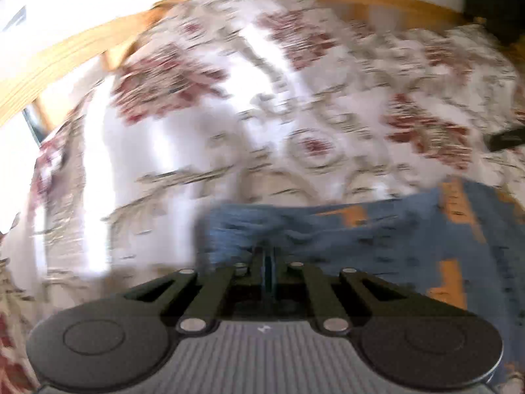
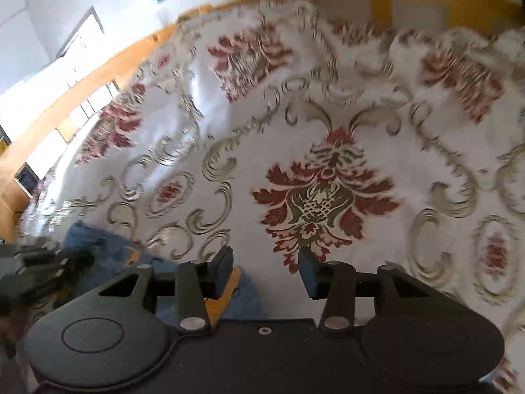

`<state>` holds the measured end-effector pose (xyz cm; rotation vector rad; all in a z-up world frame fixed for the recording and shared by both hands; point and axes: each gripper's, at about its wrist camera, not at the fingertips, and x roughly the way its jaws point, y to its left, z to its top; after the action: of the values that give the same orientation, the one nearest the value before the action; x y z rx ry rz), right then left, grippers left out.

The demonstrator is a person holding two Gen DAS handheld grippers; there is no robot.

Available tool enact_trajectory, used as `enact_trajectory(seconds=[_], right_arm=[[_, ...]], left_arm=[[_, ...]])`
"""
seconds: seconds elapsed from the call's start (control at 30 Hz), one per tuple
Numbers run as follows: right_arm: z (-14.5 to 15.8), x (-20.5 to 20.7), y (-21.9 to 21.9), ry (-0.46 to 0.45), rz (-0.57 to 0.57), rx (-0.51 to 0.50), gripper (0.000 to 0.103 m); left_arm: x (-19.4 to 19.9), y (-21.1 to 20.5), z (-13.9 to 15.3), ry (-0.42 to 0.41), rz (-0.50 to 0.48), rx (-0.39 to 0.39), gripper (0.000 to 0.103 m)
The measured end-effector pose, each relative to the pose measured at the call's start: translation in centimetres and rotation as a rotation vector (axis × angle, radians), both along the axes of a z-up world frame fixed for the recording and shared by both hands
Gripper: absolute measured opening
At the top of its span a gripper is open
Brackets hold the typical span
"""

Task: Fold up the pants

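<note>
Blue cloth with orange patches, the pants [image 1: 377, 229], lies on the bed's patterned bedspread [image 1: 229, 115] in the left wrist view, spreading from the middle toward the lower right. The left tongs [image 1: 267, 256] are pressed together on a bunched edge of that cloth, fingers nearly touching with a sliver of fabric between them. Everything here is smeared with blur, so the fold lines cannot be read. A wooden bed frame [image 1: 59, 55] curves round the far side.

From the right wrist view, the right tongs [image 2: 265, 272] stand well apart, holding nothing, low over the white bedspread [image 2: 328, 180] with its red and olive flourishes. The pants [image 2: 108, 246] show at the lower left, running under the tongs' left finger [image 2: 221, 269]. Beside them, at the far left edge, sits the dark bulk of the other tongs [image 2: 42, 266], blurred. The frame [image 2: 98, 72] arcs behind.
</note>
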<state>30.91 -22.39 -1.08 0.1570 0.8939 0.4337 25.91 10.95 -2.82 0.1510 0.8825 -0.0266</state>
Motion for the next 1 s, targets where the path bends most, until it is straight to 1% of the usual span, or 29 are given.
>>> enact_trajectory(seconds=[0.03, 0.07, 0.1, 0.17, 0.2, 0.23, 0.27, 0.3, 0.33, 0.37, 0.43, 0.47, 0.5, 0.53, 0.57, 0.63, 0.7, 0.73, 0.77, 0.83, 0.87, 0.9, 0.97, 1.0], right_arm=[[0.7, -1.3, -0.3, 0.006, 0.003, 0.015, 0.048], [1.1, -2.9, -0.6, 0.021, 0.006, 0.053, 0.050], [1.1, -4.3, -0.8, 0.047, 0.009, 0.090, 0.054], [0.5, -7.2, -0.7, 0.104, 0.003, 0.134, 0.054], [0.0, -8.8, -0.7, 0.122, -0.015, 0.152, 0.054], [-0.5, -10.3, -0.9, 0.146, -0.030, 0.171, 0.055], [-1.2, -11.9, -1.0, 0.169, -0.040, 0.195, 0.055], [-1.7, -13.1, -1.1, 0.179, -0.054, 0.209, 0.055], [-2.5, -14.3, -1.3, 0.195, -0.084, 0.211, 0.055], [-2.9, -15.3, -1.5, 0.205, -0.110, 0.204, 0.055], [-3.9, -16.9, -2.4, 0.210, -0.207, 0.165, 0.055], [-4.4, -17.9, -3.2, 0.220, -0.275, 0.137, 0.052], [-4.8, -18.5, -4.0, 0.220, -0.317, 0.135, 0.044], [-5.1, -19.3, -4.9, 0.226, -0.359, 0.143, 0.041], [-5.1, -20.1, -5.9, 0.242, -0.419, 0.141, 0.040], [-4.5, -21.9, -7.6, 0.239, -0.485, 0.121, 0.046], [-3.2, -23.4, -8.9, 0.206, -0.526, 0.084, 0.069], [-2.3, -24.2, -9.5, 0.185, -0.542, 0.077, 0.073], [-1.3, -25.4, -10.7, 0.165, -0.562, 0.079, 0.078], [0.5, -27.0, -12.6, 0.126, -0.587, 0.101, 0.085], [1.6, -28.0, -14.0, 0.107, -0.593, 0.109, 0.091], [2.2, -28.5, -14.9, 0.098, -0.595, 0.108, 0.097], [3.6, -29.5, -17.1, 0.084, -0.580, 0.098, 0.100], [3.9, -29.7, -18.3, 0.088, -0.572, 0.093, 0.101]], left_arm=[[0.3, 0.9, 0.1, 0.016, -0.001, -0.042, 0.003], [0.5, 1.5, 0.3, 0.031, 0.001, -0.078, 0.003], [0.5, 2.0, 0.6, 0.037, 0.004, -0.100, 0.003], [-0.2, 2.3, 1.5, 0.014, 0.003, -0.125, 0.004], [-0.7, 2.1, 2.1, 0.004, -0.021, -0.128, 0.004], [-1.3, 2.0, 2.5, 0.001, -0.058, -0.128, 0.012], [-2.0, 1.8, 2.7, 0.002, -0.083, -0.127, 0.016], [-2.3, 1.5, 2.6, 0.017, -0.105, -0.122, 0.024], [-2.5, 1.1, 2.2, 0.049, -0.121, -0.101, 0.029], [-2.4, 0.7, 1.7, 0.076, -0.116, -0.063, 0.029], [-2.4, 0.1, 0.7, 0.090, -0.111, 0.035, 0.015], [-2.5, -0.1, 0.6, 0.083, -0.116, 0.080, 0.013], [-2.6, -0.4, 0.6, 0.079, -0.119, 0.106, 0.011], [-2.6, -0.6, 0.6, 0.078, -0.115, 0.115, 0.011], [-2.8, -0.6, 0.5, 0.079, -0.109, 0.124, 0.011], [-3.2, -1.1, 0.6, 0.084, -0.101, 0.164, 0.011], [-3.7, -2.2, 0.7, 0.085, -0.090, 0.226, 0.012], [-4.0, -2.8, 0.8, 0.086, -0.088, 0.254, 0.015], [-4.4, -3.6, 0.9, 0.086, -0.087, 0.279, 0.020], [-5.2, -5.3, 1.4, 0.073, -0.092, 0.292, 0.057], [-5.6, -6.3, 1.9, 0.054, -0.105, 0.285, 0.060], [-6.0, -7.4, 2.4, 0.037, -0.136, 0.266, 0.060], [-6.5, -10.1, 3.4, 0.032, -0.209, 0.189, 0.063], [-6.6, -11.5, 3.9, 0.035, -0.245, 0.131, 0.070]])
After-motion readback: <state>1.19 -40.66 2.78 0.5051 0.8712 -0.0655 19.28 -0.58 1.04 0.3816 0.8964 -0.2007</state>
